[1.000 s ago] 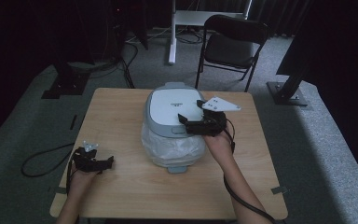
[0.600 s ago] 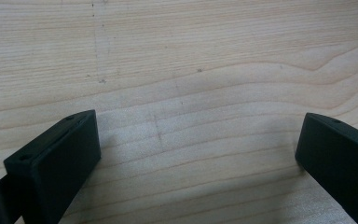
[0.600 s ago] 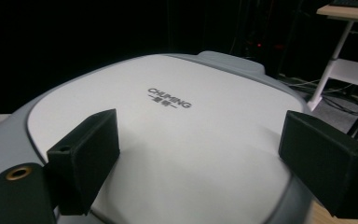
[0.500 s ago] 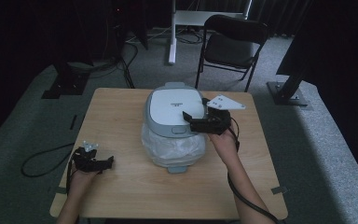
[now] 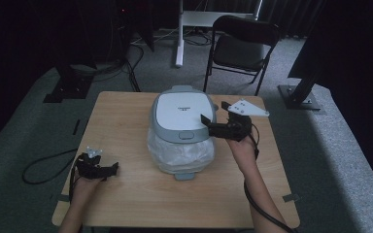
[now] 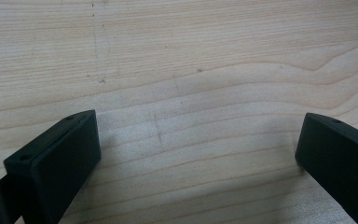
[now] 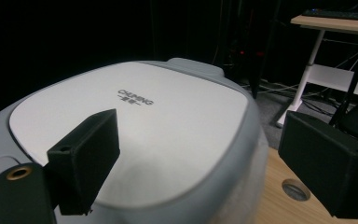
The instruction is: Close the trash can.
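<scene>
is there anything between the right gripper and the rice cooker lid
Nothing visible. The right gripper is open at the right edge of the rice cooker, one jaw over the lid and the other beside the body, with no object between them.

Rice cooker [image 5: 182,128] sits mid-counter [image 5: 126,194] toward the far edge, right claw [image 5: 209,127] at its right rim, left claw [image 5: 108,170] on the counter near-left, well apart, chair [image 5: 240,46] behind the counter.
</scene>
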`<state>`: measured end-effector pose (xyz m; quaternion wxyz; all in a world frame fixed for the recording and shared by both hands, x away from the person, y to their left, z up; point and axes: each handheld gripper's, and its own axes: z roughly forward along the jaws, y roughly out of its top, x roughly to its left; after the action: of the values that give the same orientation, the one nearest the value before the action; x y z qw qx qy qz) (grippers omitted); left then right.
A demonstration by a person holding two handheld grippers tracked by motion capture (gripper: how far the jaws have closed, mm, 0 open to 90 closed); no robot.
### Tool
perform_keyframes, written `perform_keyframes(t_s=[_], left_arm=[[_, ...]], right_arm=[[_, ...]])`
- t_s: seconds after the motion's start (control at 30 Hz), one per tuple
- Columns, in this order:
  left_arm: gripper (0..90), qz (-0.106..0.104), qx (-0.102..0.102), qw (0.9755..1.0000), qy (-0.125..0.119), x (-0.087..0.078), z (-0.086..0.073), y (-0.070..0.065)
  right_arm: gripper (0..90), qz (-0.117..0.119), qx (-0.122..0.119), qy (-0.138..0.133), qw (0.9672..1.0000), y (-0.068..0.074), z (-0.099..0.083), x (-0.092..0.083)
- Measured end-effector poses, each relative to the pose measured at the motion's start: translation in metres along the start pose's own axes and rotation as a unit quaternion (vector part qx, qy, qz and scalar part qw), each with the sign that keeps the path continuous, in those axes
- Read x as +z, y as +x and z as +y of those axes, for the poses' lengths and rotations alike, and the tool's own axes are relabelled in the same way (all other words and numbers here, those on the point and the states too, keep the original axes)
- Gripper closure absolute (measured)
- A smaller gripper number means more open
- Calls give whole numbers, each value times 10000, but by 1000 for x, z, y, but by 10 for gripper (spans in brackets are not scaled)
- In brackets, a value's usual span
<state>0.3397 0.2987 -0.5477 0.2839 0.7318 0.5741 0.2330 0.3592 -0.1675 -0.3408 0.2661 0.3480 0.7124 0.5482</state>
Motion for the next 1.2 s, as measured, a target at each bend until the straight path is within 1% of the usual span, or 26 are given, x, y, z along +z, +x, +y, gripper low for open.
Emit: perform_keyframes(t_s=[0.2,0.37,0.43,0.47,0.5,0.67,0.83,1.07,1.2], left_arm=[[7,-1,1,10000,0,0,0,0],[7,0,0,10000,0,0,0,0],[7,0,0,10000,0,0,0,0],[7,0,-1,10000,0,0,0,0],[7,0,1,10000,0,0,0,0],[7,0,1,10000,0,0,0,0],[7,-1,2,10000,2,0,0,0],[7,1,0,10000,-8,0,0,0],[7,1,13,10000,2,0,0,0]], right_arm=[[119,-104,103,-76,9999,-8,-4,-13],[119,-205,163,-84,9996,-15,-9,-19],[119,-230,164,-79,9996,-15,-11,-21],[119,-278,151,-63,9995,-16,-12,-22],[119,-348,150,-24,9993,-18,-16,-24],[119,-403,267,1,9988,-25,-25,-30],[119,-537,278,34,9982,-31,-35,-36],[119,-698,450,121,9965,-39,-57,-42],[119,-747,549,90,9957,-42,-70,-45]])
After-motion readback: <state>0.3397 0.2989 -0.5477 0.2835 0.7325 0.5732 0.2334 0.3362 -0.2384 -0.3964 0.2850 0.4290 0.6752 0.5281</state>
